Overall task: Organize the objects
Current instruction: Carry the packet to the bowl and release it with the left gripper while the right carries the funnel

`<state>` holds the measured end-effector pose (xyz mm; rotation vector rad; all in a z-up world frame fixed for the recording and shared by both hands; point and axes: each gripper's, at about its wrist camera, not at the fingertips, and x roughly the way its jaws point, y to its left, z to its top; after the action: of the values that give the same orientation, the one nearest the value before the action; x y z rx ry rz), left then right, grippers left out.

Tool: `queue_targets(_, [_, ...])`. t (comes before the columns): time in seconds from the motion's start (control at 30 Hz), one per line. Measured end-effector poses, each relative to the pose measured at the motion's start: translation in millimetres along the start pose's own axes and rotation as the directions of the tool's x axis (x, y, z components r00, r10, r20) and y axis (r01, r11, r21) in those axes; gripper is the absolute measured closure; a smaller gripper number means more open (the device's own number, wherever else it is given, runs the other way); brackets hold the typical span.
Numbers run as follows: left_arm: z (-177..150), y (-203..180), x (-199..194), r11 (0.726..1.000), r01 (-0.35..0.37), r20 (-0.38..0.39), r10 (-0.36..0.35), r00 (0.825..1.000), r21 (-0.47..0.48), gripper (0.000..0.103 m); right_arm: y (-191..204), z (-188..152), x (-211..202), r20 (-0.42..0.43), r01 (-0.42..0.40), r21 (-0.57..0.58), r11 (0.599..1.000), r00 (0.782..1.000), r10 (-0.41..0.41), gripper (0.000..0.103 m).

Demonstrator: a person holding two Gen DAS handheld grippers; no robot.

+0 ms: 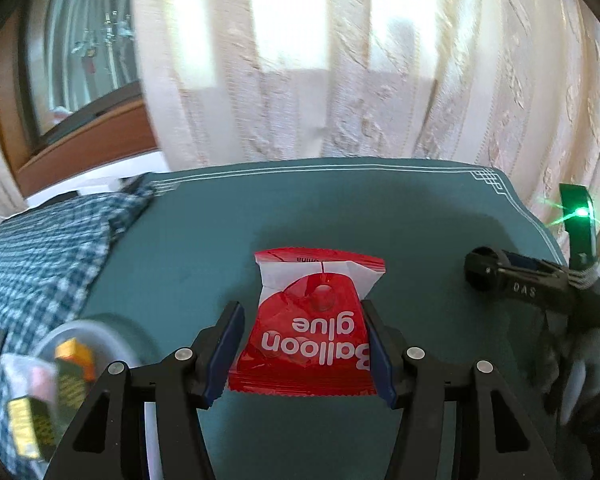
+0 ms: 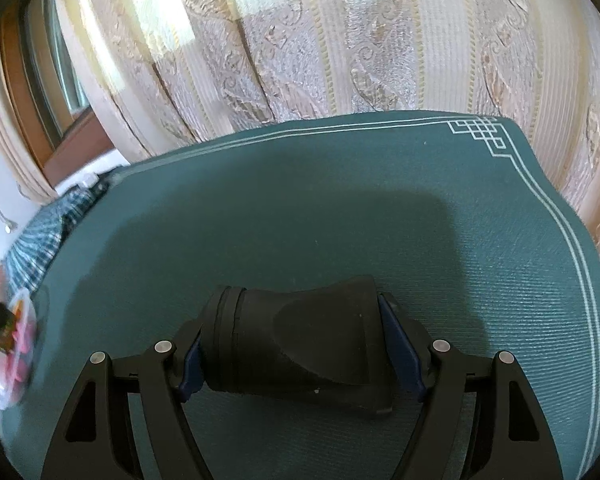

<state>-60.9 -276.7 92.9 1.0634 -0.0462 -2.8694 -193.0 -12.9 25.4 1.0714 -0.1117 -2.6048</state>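
**Both grippers gripping items over the green mat**

At far left, a clear bowl (image 1: 80, 336) of packets is sitting beside checked cloth (image 1: 48, 248). The left gripper (image 1: 302, 350) is pinching a red balloon glue packet (image 1: 312, 328) above the green mat (image 1: 204, 240). Rightward, the right gripper (image 2: 296, 344) is clamping a black rubber piece (image 2: 300, 340) between its pads.
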Motion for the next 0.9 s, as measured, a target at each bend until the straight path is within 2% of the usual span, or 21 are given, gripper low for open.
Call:
queue_targets(0.17, [-24.8,51.2,-33.1,0.996,-0.079,0.011,0.079,0.997,-0.045,0.043,12.6,-4.3,-1.6,-0.024,0.072,-0.050,0.996,0.997,-0.073,0.028])
queue_targets(0.37, [-50.8,120.9,-51.9,0.978,-0.170,-0.019,0.169,0.985,-0.119,0.043,28.6,-21.2,-14.6,-0.035,0.103,-0.055,0.993,0.994,-0.105,0.028])
queue_targets(0.6, [-59.7,187.0,-47.5,0.958,-0.160,-0.059,0.150,0.987,-0.239,0.043,71.5,-43.2,-36.3,-0.046,0.009,-0.070,0.998,0.999,-0.012,0.028])
queue_targets(0.9, [-65.5,228.8,-25.6,0.941,-0.143,-0.102,0.117,0.988,-0.305,0.042,154.9,-55.7,-60.1,-0.032,-0.140,-0.169,0.976,0.990,0.136,0.028])
